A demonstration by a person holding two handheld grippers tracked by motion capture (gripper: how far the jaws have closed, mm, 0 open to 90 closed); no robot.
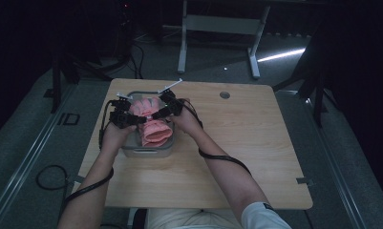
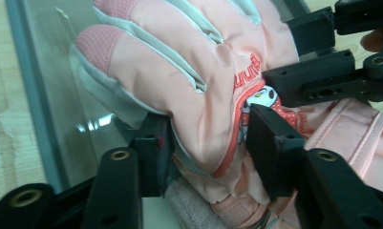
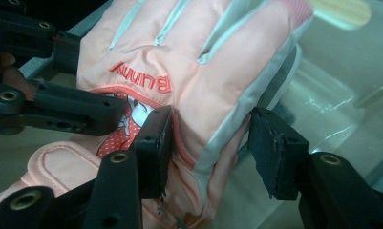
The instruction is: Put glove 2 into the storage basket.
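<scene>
We see a pink glove lying in a clear bin, palm down, its fingers pointing to the bin's far end and its cuff toward the near end. In the left gripper view the glove shows grey piping between its fingers, red stitched lettering and a cartoon patch by the wrist strap. The right gripper view shows the same glove with the word "Bunny" upside down.

The left gripper sits at the glove's left edge. In its own view the left gripper straddles the glove's side: one jaw lies at the outer edge, the other rests on the patch. Its jaws are parted; whether they press the fabric we cannot tell.

The right gripper sits at the glove's right edge, facing the left one across the glove. In its own view the right gripper has one jaw against the glove's back near the patch, while the other stands apart from the glove's grey edge, so it is released.

The bin stands on a wooden table, at its left half. The person's forearms reach to the bin from the table's near edge.
</scene>
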